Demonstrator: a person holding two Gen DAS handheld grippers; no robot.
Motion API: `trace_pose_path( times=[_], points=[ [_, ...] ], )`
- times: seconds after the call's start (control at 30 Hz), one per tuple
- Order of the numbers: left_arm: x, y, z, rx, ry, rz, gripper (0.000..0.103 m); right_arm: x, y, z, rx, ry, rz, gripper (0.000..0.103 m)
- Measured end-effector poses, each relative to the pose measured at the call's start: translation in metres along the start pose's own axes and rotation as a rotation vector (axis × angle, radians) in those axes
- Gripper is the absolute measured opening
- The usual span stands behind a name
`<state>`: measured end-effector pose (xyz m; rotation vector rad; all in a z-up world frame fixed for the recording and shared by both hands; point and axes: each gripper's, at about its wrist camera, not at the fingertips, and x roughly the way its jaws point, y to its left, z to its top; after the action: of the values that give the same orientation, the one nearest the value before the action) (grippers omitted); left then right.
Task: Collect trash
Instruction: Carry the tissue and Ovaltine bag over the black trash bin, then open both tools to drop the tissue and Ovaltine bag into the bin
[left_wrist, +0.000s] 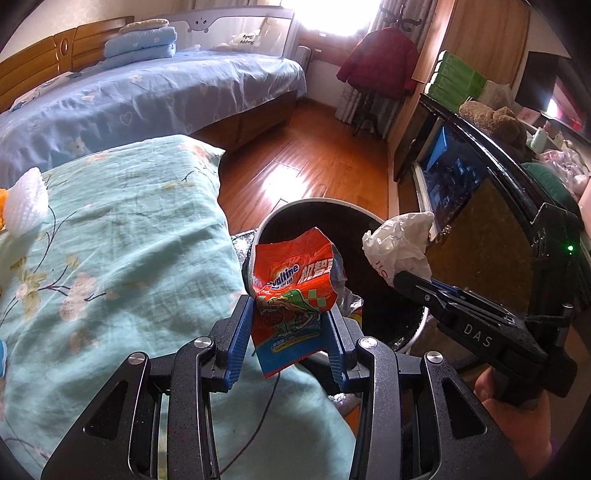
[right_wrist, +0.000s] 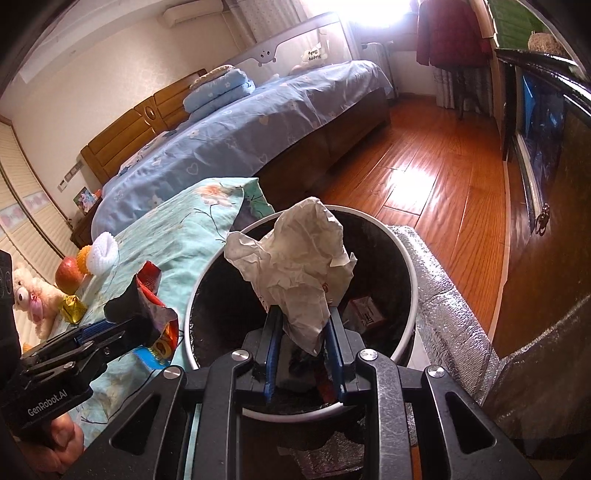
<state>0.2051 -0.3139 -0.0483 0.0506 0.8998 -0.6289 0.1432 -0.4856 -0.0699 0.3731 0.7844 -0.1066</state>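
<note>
My left gripper is shut on an orange Ovaltine snack wrapper and holds it at the near rim of a round black trash bin with a white rim. My right gripper is shut on a crumpled white paper and holds it over the bin's opening. In the left wrist view the right gripper and its paper sit at the bin's right side. In the right wrist view the left gripper with the wrapper sits at the bin's left.
A table under a teal floral cloth stands left of the bin, with a white foam net, an apple, a gold wrapper and a plush toy. A bed, wood floor and a dark cabinet surround it. Trash lies inside the bin.
</note>
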Motion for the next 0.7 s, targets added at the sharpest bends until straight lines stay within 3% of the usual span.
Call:
trace_pose_path(
  times=[0.3, 0.4, 0.53, 0.6, 0.7],
  points=[
    [0.007, -0.01, 0.003, 0.014, 0.009, -0.005, 0.038, 0.003, -0.005, 0.004, 0.007, 0.009, -0.011, 0.026],
    [0.009, -0.011, 0.004, 0.014, 0.014, -0.003, 0.048, 0.003, -0.007, 0.006, 0.013, 0.007, -0.012, 0.028],
    [0.005, -0.01, 0.001, 0.016, 0.004, -0.002, 0.057, 0.003, -0.01, 0.006, 0.03, 0.006, -0.012, 0.04],
    [0.003, -0.006, -0.001, 0.007, 0.002, -0.002, 0.059, 0.002, -0.011, 0.006, 0.041, 0.002, -0.002, 0.054],
    [-0.003, 0.004, -0.006, -0.015, -0.001, 0.006, 0.06, -0.002, -0.009, 0.005, 0.046, -0.009, 0.014, 0.063]
  ],
)
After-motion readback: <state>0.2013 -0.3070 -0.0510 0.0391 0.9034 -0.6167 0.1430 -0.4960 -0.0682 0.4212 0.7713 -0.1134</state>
